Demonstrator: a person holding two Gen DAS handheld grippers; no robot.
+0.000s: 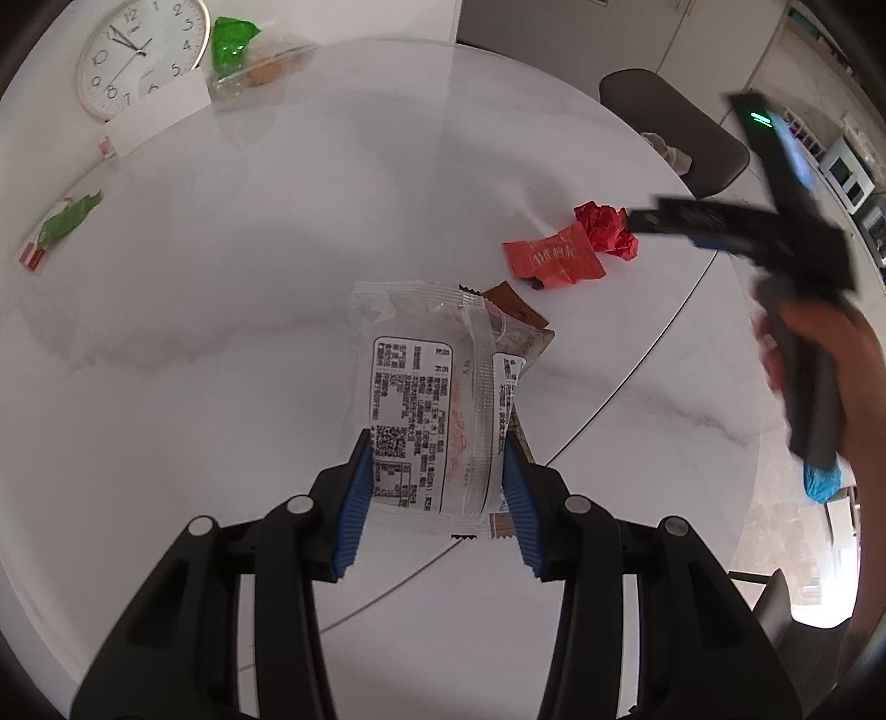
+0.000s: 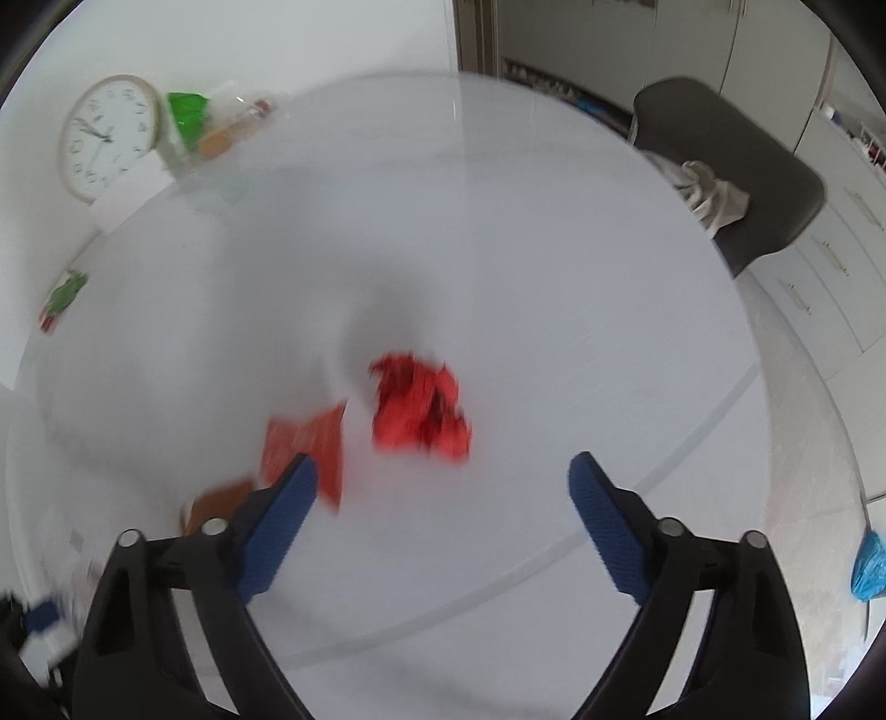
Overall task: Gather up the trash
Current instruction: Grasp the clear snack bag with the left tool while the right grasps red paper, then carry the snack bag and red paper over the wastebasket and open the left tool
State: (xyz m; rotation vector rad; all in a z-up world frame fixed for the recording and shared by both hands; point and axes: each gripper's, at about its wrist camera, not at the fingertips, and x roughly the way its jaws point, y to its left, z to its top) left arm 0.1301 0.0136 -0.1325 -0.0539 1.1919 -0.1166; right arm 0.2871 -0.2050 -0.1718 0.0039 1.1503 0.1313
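Observation:
My left gripper (image 1: 437, 476) is shut on a clear plastic snack wrapper (image 1: 421, 360) with printed labels, lifted over the white round table (image 1: 249, 310). A brown wrapper (image 1: 518, 307) sticks out behind the wrapper. A crumpled red paper ball (image 2: 421, 410) lies on the table just ahead of my right gripper (image 2: 443, 498), which stands open with nothing between its blue pads. A flat red wrapper (image 2: 304, 443) lies left of the ball, by the left pad. In the left wrist view the ball (image 1: 606, 227) and the flat wrapper (image 1: 554, 257) sit at the right, beside the blurred right gripper held by a hand (image 1: 819, 354).
A green wrapper (image 1: 61, 224) lies near the table's left edge. A wall clock (image 1: 141, 52), a green bag (image 1: 232, 44) and a clear container stand at the back left. A dark chair (image 2: 731, 166) with a cloth stands back right. A blue bag (image 2: 869, 565) lies on the floor.

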